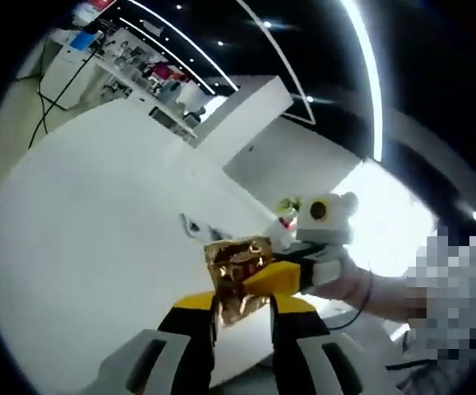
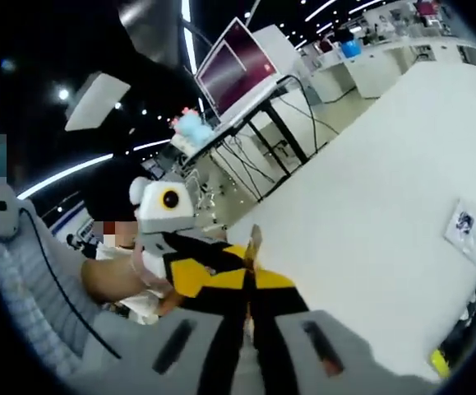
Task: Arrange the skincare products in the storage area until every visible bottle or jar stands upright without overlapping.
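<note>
1. Left gripper view showed one gold, crinkled, shiny object [image 1: 238, 276], boxy and foil-like, held up above the white bench [image 1: 98, 247] near its edge.
2. The left gripper [image 1: 244, 317] had its black-and-yellow jaws clamped on the gold object from below; the right gripper [image 1: 291, 276] met the same object from the right.
3. No brand or writing on the gold object could be read.
4. Right gripper view showed the right gripper [image 2: 248, 317] with its jaws nearly together; what lay between them could not be told.
5. The left gripper [image 2: 213, 267] crossed in from the left, one thin gold edge [image 2: 255, 243] showing above it.
6. One small printed card [image 2: 465, 224] lay on the white bench [image 2: 369, 181] toward its right edge, illegible.
</note>
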### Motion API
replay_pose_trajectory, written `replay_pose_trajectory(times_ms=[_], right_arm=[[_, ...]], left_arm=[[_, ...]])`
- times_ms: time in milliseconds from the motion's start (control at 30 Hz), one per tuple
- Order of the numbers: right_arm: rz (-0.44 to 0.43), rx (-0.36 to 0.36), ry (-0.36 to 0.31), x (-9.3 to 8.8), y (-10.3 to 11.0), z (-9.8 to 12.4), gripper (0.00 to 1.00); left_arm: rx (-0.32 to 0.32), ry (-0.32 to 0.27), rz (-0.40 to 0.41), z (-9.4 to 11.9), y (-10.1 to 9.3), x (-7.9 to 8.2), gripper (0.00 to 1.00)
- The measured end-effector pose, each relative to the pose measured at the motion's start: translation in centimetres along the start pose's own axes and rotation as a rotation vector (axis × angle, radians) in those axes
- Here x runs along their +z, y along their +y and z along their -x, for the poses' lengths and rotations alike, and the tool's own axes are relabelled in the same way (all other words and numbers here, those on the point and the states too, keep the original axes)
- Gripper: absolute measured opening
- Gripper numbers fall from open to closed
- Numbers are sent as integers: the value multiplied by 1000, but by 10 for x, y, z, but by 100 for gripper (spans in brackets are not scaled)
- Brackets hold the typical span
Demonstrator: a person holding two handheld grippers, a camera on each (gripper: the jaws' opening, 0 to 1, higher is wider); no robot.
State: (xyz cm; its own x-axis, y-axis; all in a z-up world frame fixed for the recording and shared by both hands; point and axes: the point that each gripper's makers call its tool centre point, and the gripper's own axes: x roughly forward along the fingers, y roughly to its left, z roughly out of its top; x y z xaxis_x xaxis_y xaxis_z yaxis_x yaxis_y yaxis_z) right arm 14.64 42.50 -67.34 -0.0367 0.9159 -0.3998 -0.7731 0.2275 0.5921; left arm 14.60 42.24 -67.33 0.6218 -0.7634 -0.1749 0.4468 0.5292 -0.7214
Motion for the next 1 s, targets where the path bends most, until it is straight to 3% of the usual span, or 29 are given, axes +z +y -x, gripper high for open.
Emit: replay_pose_trajectory(times_ms=[133,233,300,600,1000], right_arm=[[11,-2,1,-2,1,9,2],[27,-20,-8,-3,0,15,2],[26,-28,-12,-2,-2,17,2],[37,-112,-27,-5,-17,43,5],[-57,-214,-111,-10,-43,88,3]], left_arm=[[25,18,-16,-4,1,-2,6],[1,26,4,-8,-6,-2,3],[15,30,-36,-12,-8,-2,2],[59,80,-66,-31,-13,-1,1],[67,170,-100,-69,-24,-6,1]])
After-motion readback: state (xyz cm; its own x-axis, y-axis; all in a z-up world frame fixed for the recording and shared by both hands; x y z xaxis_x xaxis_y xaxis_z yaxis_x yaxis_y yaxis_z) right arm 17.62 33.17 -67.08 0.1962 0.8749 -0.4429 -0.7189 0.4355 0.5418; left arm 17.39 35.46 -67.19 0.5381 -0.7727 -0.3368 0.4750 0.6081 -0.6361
